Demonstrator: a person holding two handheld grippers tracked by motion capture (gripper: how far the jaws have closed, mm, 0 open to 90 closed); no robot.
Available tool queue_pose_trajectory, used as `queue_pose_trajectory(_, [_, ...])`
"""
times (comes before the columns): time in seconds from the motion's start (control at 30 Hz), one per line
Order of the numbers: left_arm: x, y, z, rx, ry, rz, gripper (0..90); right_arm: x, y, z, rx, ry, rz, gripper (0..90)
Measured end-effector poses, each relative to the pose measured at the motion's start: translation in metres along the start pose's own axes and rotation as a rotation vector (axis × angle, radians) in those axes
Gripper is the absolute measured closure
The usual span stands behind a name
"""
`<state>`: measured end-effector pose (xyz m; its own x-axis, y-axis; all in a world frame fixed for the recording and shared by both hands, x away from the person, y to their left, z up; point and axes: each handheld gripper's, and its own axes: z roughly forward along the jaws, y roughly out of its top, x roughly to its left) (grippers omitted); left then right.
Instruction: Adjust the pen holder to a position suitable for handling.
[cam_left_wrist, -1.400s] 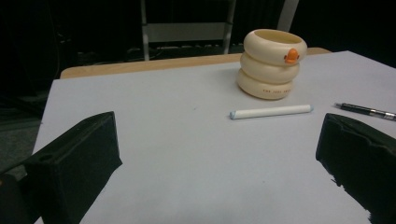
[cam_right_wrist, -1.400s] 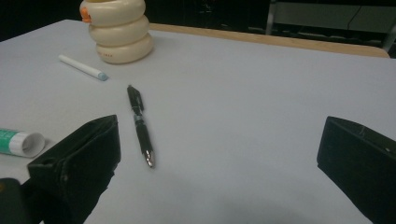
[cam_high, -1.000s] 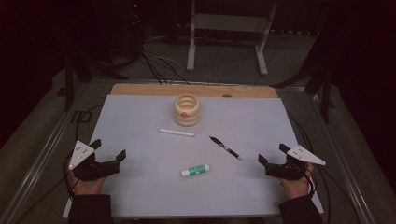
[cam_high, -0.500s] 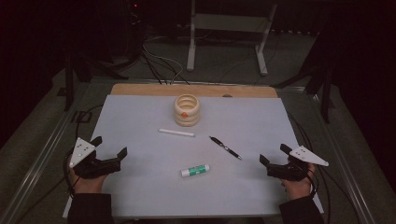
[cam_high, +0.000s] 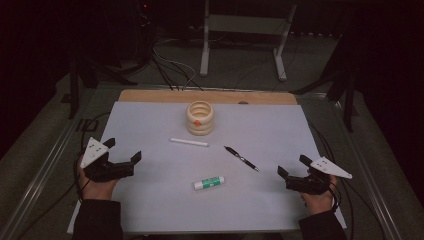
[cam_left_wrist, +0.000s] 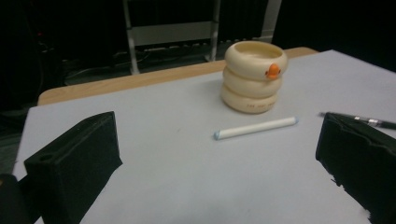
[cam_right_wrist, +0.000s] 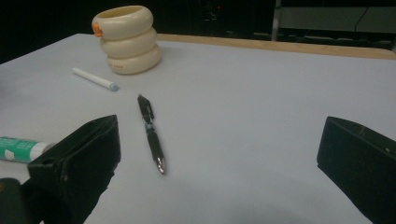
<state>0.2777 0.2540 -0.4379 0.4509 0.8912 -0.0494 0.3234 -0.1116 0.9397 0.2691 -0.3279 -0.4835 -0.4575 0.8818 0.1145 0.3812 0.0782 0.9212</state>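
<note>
A matte pale-grey sheet (cam_high: 150, 125) covers the table, with a strip of bare wood (cam_high: 150, 95) along its far edge. Four things lie on it, one of each. Upper centre of the high view stands a cream holder (cam_high: 200, 118) shaped like three stacked rings, smooth and glossy, with a small orange knob on its side. Just below it lies a slim white stick (cam_high: 189, 142) with a bluish tip; to the right, a thin black pen (cam_high: 241, 158) set at a slant; lower centre, a short glue stick (cam_high: 209, 183) with a green label. The left gripper (cam_high: 123, 156) at lower left and the right gripper (cam_high: 292, 169) at lower right are both held with their blocky black jaws spread wide, empty — well apart from every item.
</note>
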Motion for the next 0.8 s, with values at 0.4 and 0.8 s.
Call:
queue_pose_trajectory(0.4, [-0.011,0.025,0.024,-0.018,-0.044,0.037,0.1,-0.001,-0.001,0.004,0.004,-0.008,0.011,0.0])
queue_pose_trajectory(0.8, [-0.015,0.036,0.055,0.008,-0.062,0.038,0.2,-0.001,-0.002,0.007,0.011,-0.013,0.016,0.0])
